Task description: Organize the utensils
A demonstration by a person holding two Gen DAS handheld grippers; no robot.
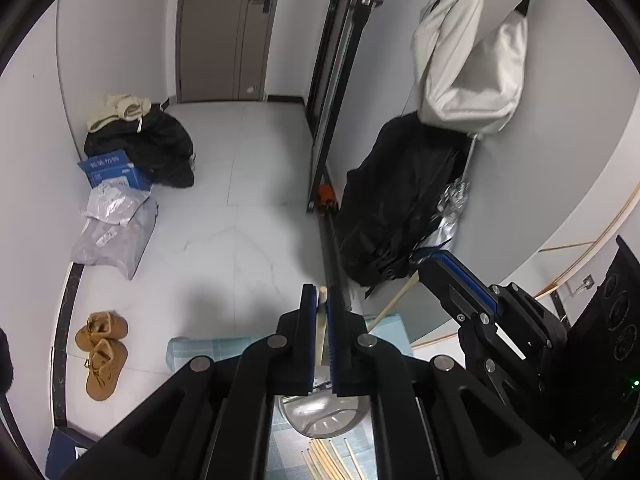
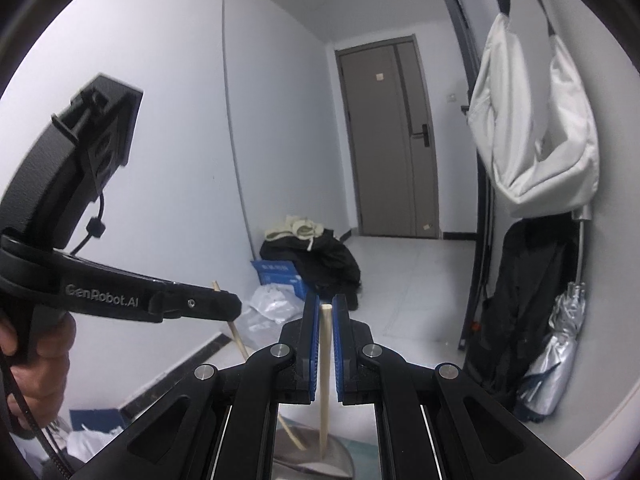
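— Which step, judging from close in?

— Loading the holder, most likely. Between the pads of the left tool [image 1: 320, 294], pinched tight: the left chopstick [image 1: 321, 328], upright, lower end down inside the metal holder [image 1: 356, 416] right beneath the fingers.

— And on the other side?

— Much the same. Between the pads of the right tool [image 2: 326, 304], likewise pressed in on wood: the right chopstick [image 2: 325, 380], near vertical, foot down in that same holder. Hard to say whether either tip touches the bottom.

— Anything left to collect?

— Yes: loose chopsticks [image 1: 324, 460], flat on the checked mat [image 1: 192, 352], just beside the holder on the near side, touching neither tool. So partway through, at a guess.

— Next move, then?

— Probably spread the fingers of each tool and let both sticks settle against the rim, then tilt down and back for the loose ones. Worth releasing gently: a light steel cup under tall sticks, easy to tip. Worth taking one stick at a time too, given how close and parallel the rest lie.

— Relation between the two tools?

— Near each other but apart, both angled in over the holder, with the two sticks converging low in the cup as viewed from the right wrist.

— Farther out?

— Only floor [image 1: 240, 200] beyond the mat's edge, brown shoes [image 1: 102, 354], dark bags [image 1: 156, 152] by the wall, a closed door [image 1: 228, 28] at the back. Nothing there for the task.
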